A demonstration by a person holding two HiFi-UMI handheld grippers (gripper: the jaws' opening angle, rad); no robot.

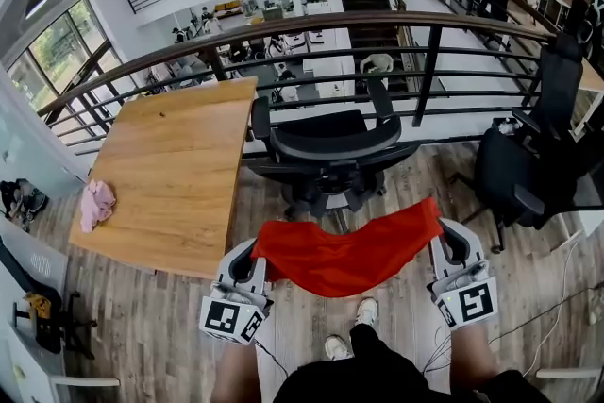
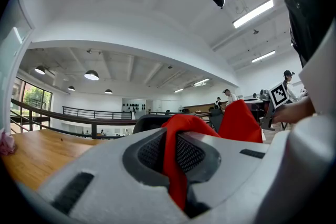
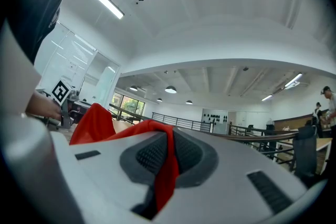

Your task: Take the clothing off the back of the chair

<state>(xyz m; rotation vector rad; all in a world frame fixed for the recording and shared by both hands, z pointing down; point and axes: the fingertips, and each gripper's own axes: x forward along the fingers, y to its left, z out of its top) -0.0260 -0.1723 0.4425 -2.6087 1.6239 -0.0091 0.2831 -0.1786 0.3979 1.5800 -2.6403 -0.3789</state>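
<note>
A red garment hangs stretched between my two grippers in front of the person, clear of the black office chair beyond it. My left gripper is shut on the garment's left corner, and red cloth is pinched between its dark pads. The right gripper is shut on the right corner, where the cloth runs down between the pads. The middle of the garment sags a little. The chair's back is bare.
A wooden table stands at the left with a pink cloth near its edge. A curved black railing runs behind the chair. A second black chair stands at the right. The person's shoes are below the garment.
</note>
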